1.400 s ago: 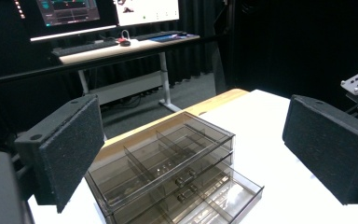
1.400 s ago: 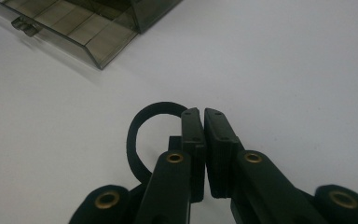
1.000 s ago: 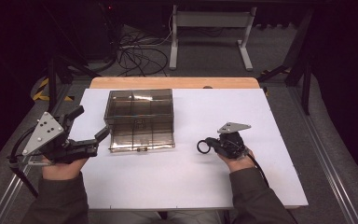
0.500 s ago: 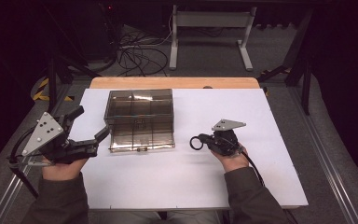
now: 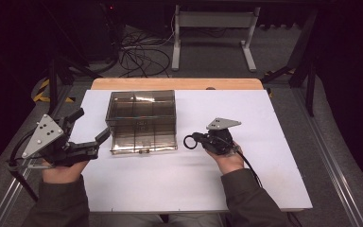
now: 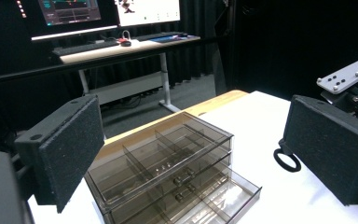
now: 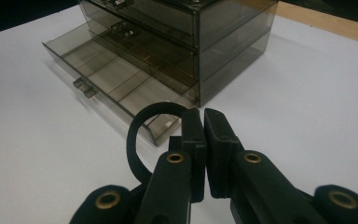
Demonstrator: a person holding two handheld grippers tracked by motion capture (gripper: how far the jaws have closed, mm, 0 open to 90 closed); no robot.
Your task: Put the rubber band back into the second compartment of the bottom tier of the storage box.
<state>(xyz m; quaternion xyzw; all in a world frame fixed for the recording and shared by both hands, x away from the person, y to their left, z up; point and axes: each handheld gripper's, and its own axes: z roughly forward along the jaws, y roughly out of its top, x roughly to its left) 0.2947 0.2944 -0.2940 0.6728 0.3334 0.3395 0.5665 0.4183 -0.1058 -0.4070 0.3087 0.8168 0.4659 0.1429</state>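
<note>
A smoky clear drawer organizer [image 5: 142,118] stands on the white table top, its bottom drawer [image 5: 144,150] pulled out toward me. My right gripper [image 5: 199,140] is to its right, shut on a black ring [image 5: 189,141] that sticks out to the left of the jaws. In the right gripper view the ring [image 7: 137,140] hangs just short of the open drawer [image 7: 116,79], pinched in the gripper [image 7: 203,121]. My left gripper [image 5: 91,124] is open beside the organizer's left front corner, with nothing between its pads [image 6: 63,149]. The left gripper view shows the organizer [image 6: 168,158] and the ring [image 6: 286,160].
A white sheet [image 5: 264,123] covers the table, with a wooden strip [image 5: 175,83] along the back edge. Behind it are a desk frame [image 5: 212,28] and floor cables [image 5: 137,52]. The left gripper view shows a desk with monitors [image 6: 121,44] beyond the table.
My right gripper has carried the black ring leftward, closer to the organizer's open drawer. The left gripper has stayed put and open.
</note>
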